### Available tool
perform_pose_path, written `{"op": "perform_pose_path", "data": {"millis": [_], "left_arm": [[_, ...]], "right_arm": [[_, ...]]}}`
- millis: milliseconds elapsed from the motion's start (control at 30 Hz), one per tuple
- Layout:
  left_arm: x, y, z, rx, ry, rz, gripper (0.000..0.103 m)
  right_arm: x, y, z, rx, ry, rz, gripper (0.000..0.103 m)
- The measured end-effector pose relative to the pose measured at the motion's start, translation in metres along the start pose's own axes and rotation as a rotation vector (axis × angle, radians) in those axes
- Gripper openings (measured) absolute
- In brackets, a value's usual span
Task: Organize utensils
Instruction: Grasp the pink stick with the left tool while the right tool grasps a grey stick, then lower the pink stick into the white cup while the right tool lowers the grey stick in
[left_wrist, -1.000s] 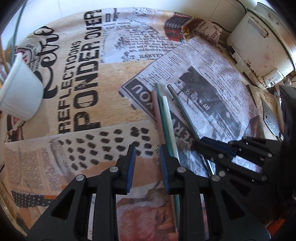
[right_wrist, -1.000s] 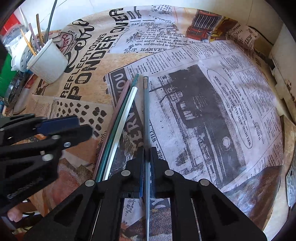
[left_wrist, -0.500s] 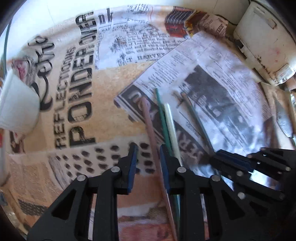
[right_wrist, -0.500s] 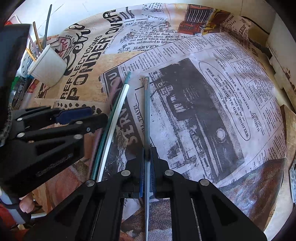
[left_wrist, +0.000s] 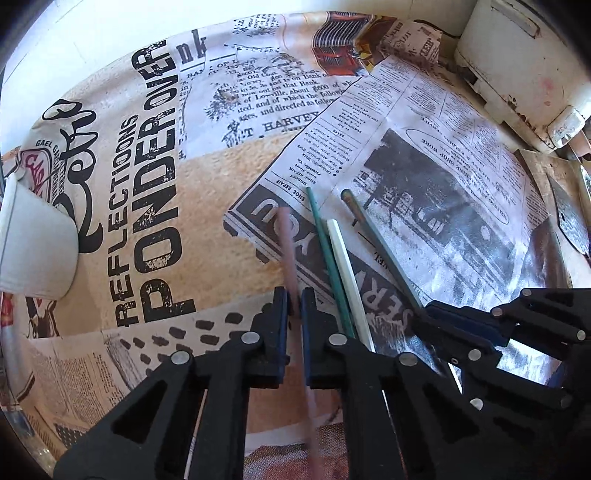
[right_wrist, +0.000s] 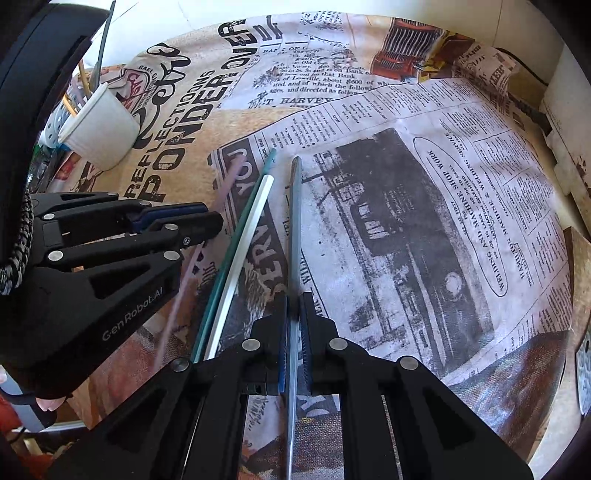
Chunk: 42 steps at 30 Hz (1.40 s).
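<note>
While the right gripper (right_wrist: 293, 321) sits low centre of its own view, clamped tight on the grey stick (right_wrist: 294, 236), the left gripper (left_wrist: 294, 314) has its jaws pinched in on the pink stick (left_wrist: 288, 251), which is blurred and runs up from between the pads toward mid-frame. In the right view that left gripper (right_wrist: 207, 225) pokes in from the left edge, with the pink stick (right_wrist: 229, 181) streaking faintly above and below it. Between the two grippers, the green stick (left_wrist: 325, 251) and the white stick (left_wrist: 345, 258) lie side by side, touching, flat on the newsprint cloth (left_wrist: 207, 184). They are loose, neither gripper on them. The grey stick (left_wrist: 373, 236) slants up from the right gripper (left_wrist: 436, 314) at lower right of the left view. Over at the left edge stands the white cup (left_wrist: 35, 251); the right view shows the cup (right_wrist: 99, 129) in the upper left with several sticks already standing in it. A white appliance (left_wrist: 528, 62) fills the upper right corner.
</note>
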<state>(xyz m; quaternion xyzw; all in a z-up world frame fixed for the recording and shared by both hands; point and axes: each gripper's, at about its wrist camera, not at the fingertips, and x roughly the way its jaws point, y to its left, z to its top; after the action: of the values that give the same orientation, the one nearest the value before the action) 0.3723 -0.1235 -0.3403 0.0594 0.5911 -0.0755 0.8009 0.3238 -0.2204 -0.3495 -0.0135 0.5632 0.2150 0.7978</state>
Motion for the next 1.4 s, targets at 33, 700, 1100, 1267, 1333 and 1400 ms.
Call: {"op": "perform_pose_path", "data": {"millis": [33, 700, 1100, 1267, 1333, 1400], "left_arm": [[0.0, 0.002, 0.0, -0.004, 0.003, -0.006, 0.004], [-0.082, 0.025, -0.014, -0.059, -0.184, -0.035, 0.004], [-0.157, 0.053, -0.019, -0.1, -0.362, -0.038, 0.004], [-0.189, 0.067, -0.024, -0.117, -0.438, -0.032, 0.004], [-0.199, 0.073, -0.026, -0.124, -0.464, -0.03, 0.004], [-0.21, 0.082, -0.027, -0.134, -0.491, -0.027, 0.004]], "right_arm": [[0.0, 0.0, 0.0, 0.012, -0.001, 0.009, 0.006], [-0.062, 0.012, 0.017, 0.063, -0.19, -0.002, 0.006], [-0.109, 0.045, 0.041, 0.016, -0.345, 0.002, 0.006], [-0.124, 0.062, 0.056, -0.008, -0.404, 0.017, 0.006], [-0.13, 0.07, 0.063, -0.018, -0.427, 0.025, 0.006], [-0.135, 0.079, 0.069, -0.032, -0.449, 0.027, 0.006]]}}
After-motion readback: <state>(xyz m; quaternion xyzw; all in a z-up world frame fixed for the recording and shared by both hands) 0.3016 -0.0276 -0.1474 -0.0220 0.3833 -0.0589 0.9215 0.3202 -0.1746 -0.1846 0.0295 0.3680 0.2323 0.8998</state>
